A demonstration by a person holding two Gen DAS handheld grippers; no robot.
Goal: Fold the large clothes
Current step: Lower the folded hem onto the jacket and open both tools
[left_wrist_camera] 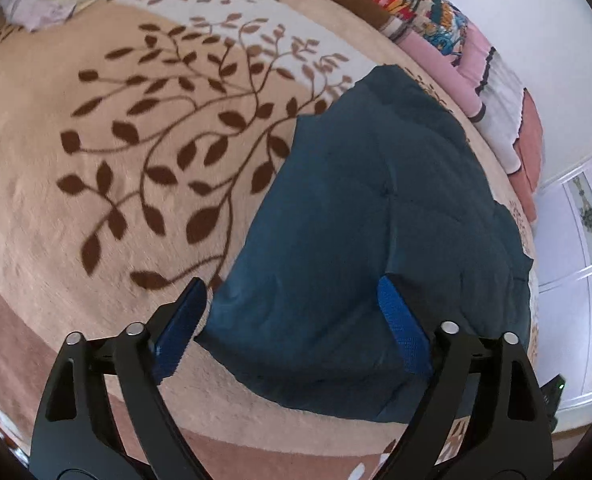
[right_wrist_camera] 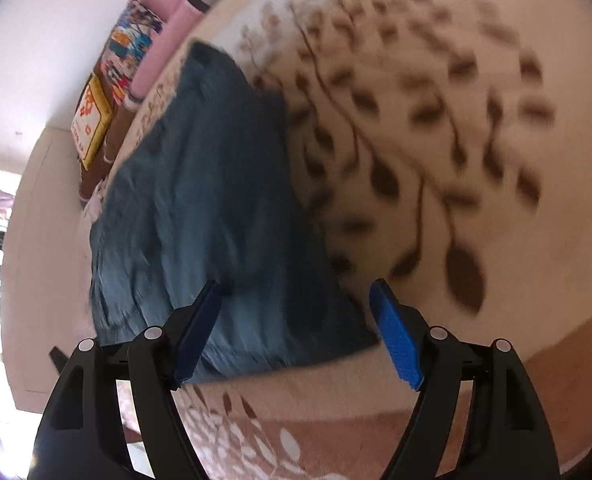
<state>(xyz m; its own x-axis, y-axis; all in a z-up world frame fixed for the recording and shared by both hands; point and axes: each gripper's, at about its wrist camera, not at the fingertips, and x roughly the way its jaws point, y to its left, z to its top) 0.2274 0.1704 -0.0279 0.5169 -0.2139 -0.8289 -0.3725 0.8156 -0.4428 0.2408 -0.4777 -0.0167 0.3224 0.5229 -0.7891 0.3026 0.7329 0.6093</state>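
Both the left gripper (left_wrist_camera: pixel 292 312) and right gripper (right_wrist_camera: pixel 296 312) stand wide and empty over the folded blue garment (left_wrist_camera: pixel 375 216), which lies between and beyond their jaws, likely soft, limp and light, best pinched at near corners.

Right wrist view motion-blurred: leaf-print blanket (right_wrist_camera: pixel 435 140) smeared, dark blue garment (right_wrist_camera: pixel 200 200) edges soft. Left tongs' right finger (left_wrist_camera: pixel 401 328) covers part of the garment; stacked bedding (left_wrist_camera: pixel 455 40) cut by the frame edge.
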